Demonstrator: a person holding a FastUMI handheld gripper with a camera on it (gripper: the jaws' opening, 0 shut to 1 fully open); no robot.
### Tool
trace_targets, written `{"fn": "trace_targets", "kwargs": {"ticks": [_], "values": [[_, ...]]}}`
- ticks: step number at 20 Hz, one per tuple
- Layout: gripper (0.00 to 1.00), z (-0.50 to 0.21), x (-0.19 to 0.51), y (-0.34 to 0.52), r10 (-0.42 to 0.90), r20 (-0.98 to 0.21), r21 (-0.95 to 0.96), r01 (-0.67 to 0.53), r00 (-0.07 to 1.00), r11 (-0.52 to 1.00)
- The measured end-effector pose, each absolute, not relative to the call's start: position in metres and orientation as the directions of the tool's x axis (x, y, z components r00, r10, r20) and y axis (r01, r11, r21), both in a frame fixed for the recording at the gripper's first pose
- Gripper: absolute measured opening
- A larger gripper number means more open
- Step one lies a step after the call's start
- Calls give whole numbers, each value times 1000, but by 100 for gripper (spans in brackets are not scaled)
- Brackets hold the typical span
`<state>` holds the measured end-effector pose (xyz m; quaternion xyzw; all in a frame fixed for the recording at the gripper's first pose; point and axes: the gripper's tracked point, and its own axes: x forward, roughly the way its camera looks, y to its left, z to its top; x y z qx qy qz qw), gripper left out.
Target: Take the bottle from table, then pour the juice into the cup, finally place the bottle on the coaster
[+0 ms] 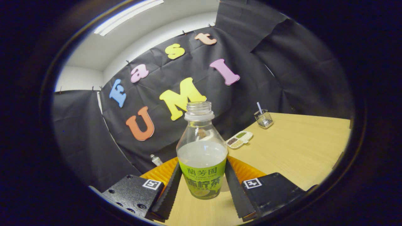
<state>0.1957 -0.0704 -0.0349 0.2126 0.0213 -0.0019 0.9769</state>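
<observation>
A clear plastic bottle (202, 150) with a green label stands upright between my fingers, its mouth uncapped. Pale liquid fills it to about the top of the label. My gripper (203, 164) is shut on the bottle, one finger pressing each side of the label. I cannot tell whether its base touches the wooden table (298, 150). Just beyond the bottle and fingers lies an orange ridged round mat (161, 172). Far beyond, near the table's back edge, a small clear glass (264, 119) holds a white stick.
A white compartment tray (239, 139) with dark and green contents lies between the bottle and the glass. A small clear bottle (156, 160) stands at the black cloth wall beyond the mat. Bare tabletop stretches to the right of the fingers.
</observation>
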Motion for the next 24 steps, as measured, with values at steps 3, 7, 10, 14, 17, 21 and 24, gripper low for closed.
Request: {"fn": "trace_targets", "kwargs": {"ticks": [3,7,10,14,17,21,24], "values": [[80,-37,211,-67,-22,-50,339,37,999,940],[80,-34,232,-63,-57,-34,225,63,998,972],[80,-34,251,-58,-60,-15,128,62,998,990],[81,-46,280,-60,-78,-33,86,81,996,993],[81,-65,304,-66,-105,-79,68,110,991,992],[81,-99,325,-71,-123,-168,66,135,978,989],[81,-114,331,-71,-134,-189,57,147,973,987]]}}
